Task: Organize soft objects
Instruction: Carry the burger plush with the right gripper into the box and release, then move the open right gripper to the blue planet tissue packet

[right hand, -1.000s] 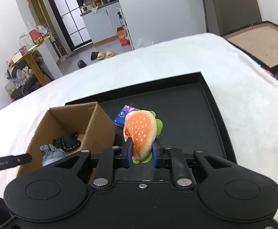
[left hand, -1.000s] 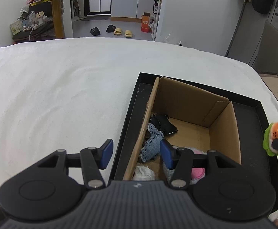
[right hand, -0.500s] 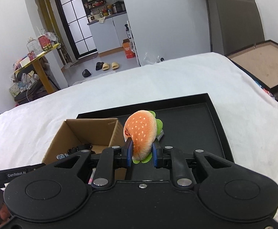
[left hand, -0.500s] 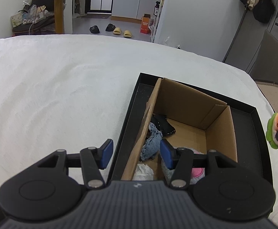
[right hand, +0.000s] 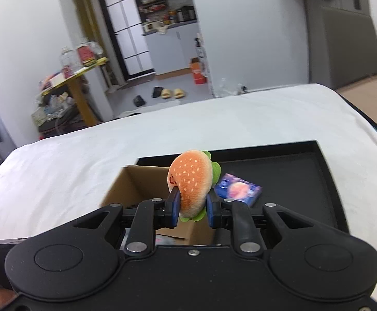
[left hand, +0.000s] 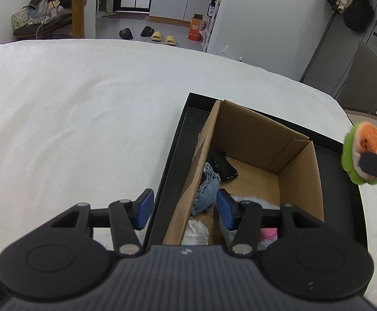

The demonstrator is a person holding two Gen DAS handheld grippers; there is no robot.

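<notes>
White bedding (left hand: 85, 119) is filling most of both views, with the black tray (left hand: 343, 181) sitting on it at lower right of the left wrist frame and the cardboard box (left hand: 299, 181) standing in the tray's left part. Right gripper (right hand: 193, 204) is clamped on the burger plush (right hand: 191, 178), fingers (right hand: 175, 204) squeezing its sides. Over the last second it has been lifting and swinging left: the plush was hanging over the bare tray floor, now it is sitting in line with the box's near right corner, well above the rim. Reads as transport nearly done, drop into the box pending. Left gripper (left hand: 183, 207) is empty, fingers apart, straddling the box's left wall at lower centre and barely shifting. Box is already holding a black item (left hand: 222, 165), blue knit fabric (left hand: 209, 189), white cloth (left hand: 196, 233) and something pink (left hand: 268, 233); far right floor is bare, so room exists. Blue packet (right hand: 240, 190) is lying on the tray just right of the box, likely next. Main obstruction: the box's right wall, and the left gripper crowding the opening.
</notes>
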